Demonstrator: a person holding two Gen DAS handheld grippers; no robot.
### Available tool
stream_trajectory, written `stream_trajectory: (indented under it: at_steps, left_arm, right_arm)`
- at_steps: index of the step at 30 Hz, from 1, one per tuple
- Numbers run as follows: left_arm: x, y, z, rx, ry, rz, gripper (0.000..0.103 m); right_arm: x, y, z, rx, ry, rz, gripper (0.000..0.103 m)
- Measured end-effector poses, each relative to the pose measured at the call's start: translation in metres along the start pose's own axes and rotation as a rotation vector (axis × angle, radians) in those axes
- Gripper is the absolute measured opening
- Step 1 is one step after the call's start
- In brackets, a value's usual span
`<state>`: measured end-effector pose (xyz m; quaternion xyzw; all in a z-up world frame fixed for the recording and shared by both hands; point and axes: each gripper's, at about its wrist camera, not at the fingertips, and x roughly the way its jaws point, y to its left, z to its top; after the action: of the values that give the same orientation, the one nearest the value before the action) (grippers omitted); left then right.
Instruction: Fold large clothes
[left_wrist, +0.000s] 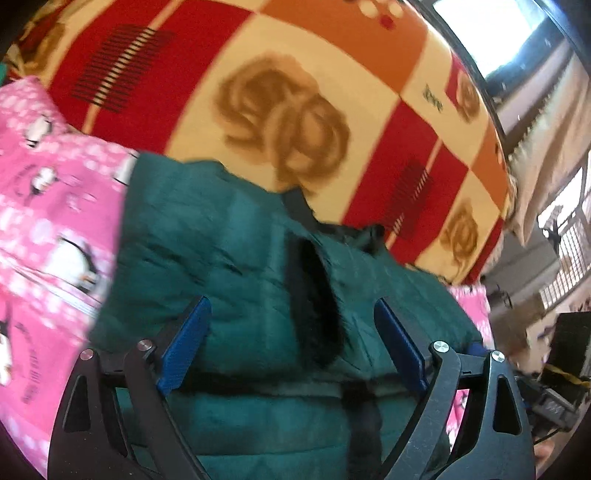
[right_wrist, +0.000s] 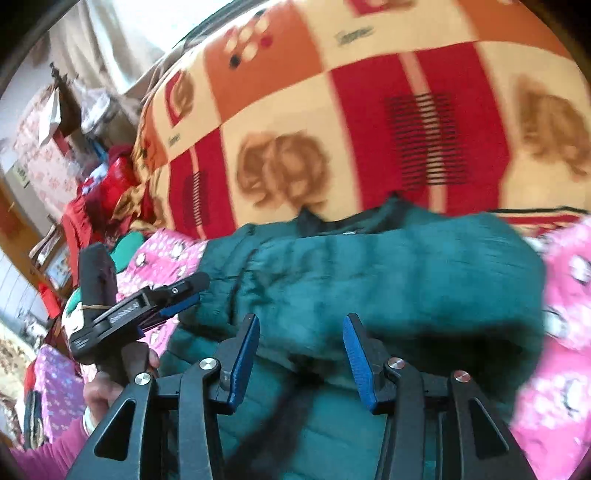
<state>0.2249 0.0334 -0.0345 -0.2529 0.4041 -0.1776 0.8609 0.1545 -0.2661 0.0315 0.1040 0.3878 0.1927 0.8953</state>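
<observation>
The green padded jacket (left_wrist: 229, 258) is lying bunched on the bed, partly on the pink penguin-print sheet (left_wrist: 48, 221) and partly against the red, orange and cream checked blanket (left_wrist: 295, 92); in the right wrist view it is sitting as a thick roll (right_wrist: 388, 273) with a dark collar or lining edge showing at its far side. The left tongs (left_wrist: 291, 350) are standing wide apart just over the near part of the jacket, holding nothing, with a black furry trim strip (left_wrist: 317, 306) running up between the blue pads (left_wrist: 184, 347). The right tongs (right_wrist: 299, 358) are also standing apart and empty, hovering over the near edge of the roll. In the right wrist view the left tongs (right_wrist: 184, 295) are appearing from the side, near the jacket's left end. Both views are blurring, so exact contact with the fabric cannot be judged. Risks from here, as estimates: the padding is looking thick and slippery, so a pinch taken on the outer shell alone is likely to slide off or lift one layer only, leaving the fold crooked. If the left tongs are closing on the furry trim rather than the body, the trim may be pulling away while the bulk is staying put. Uneven lifting between the two sides may be unrolling the bundle. Dragging may also be catching the pink sheet underneath and rucking it.
</observation>
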Motion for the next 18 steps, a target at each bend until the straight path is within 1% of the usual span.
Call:
stream_trajectory:
  at_steps: [1,3,5,6,7,8,9,10,11,13,16,18]
  left_arm:
    - [0.006,-0.005,-0.003,0.008,0.015,0.009,0.09]
    - [0.019,-0.016,-0.009,0.04,0.036,0.049,0.09]
    - [0.028,-0.027,-0.012,0.09,0.041,0.098,0.09]
    - [0.03,-0.029,-0.013,0.102,0.042,0.105,0.09]
    - [0.031,-0.032,-0.013,0.109,0.039,0.101,0.083]
    - [0.032,-0.032,-0.013,0.109,0.035,0.086,0.071]
    - [0.033,-0.033,-0.013,0.111,0.05,0.073,0.043]
    - [0.036,-0.032,-0.013,0.115,0.074,0.072,0.022]
    - [0.038,-0.031,-0.013,0.116,0.086,0.059,0.017]
    - [0.032,-0.03,-0.013,0.124,0.059,0.057,0.012]
    - [0.014,-0.032,-0.007,0.14,0.0,0.079,0.009]
    - [-0.001,-0.03,0.002,0.135,-0.048,0.103,0.008]
  right_arm:
    - [-0.007,-0.006,-0.003,0.008,-0.006,-0.013,0.049]
    - [-0.025,-0.023,-0.011,0.027,-0.023,-0.051,0.056]
    - [-0.038,-0.036,-0.016,0.046,-0.042,-0.09,0.059]
    - [-0.043,-0.044,-0.018,0.062,-0.05,-0.109,0.059]
    - [-0.046,-0.051,-0.019,0.079,-0.055,-0.121,0.059]
    - [-0.048,-0.057,-0.019,0.094,-0.059,-0.131,0.059]
    - [-0.048,-0.063,-0.019,0.111,-0.062,-0.147,0.059]
    - [-0.049,-0.068,-0.02,0.123,-0.061,-0.162,0.059]
    - [-0.048,-0.075,-0.02,0.14,-0.059,-0.182,0.059]
    - [-0.047,-0.084,-0.021,0.168,-0.065,-0.196,0.059]
    - [-0.042,-0.093,-0.02,0.21,-0.076,-0.198,0.059]
    - [-0.035,-0.094,-0.018,0.229,-0.075,-0.194,0.059]
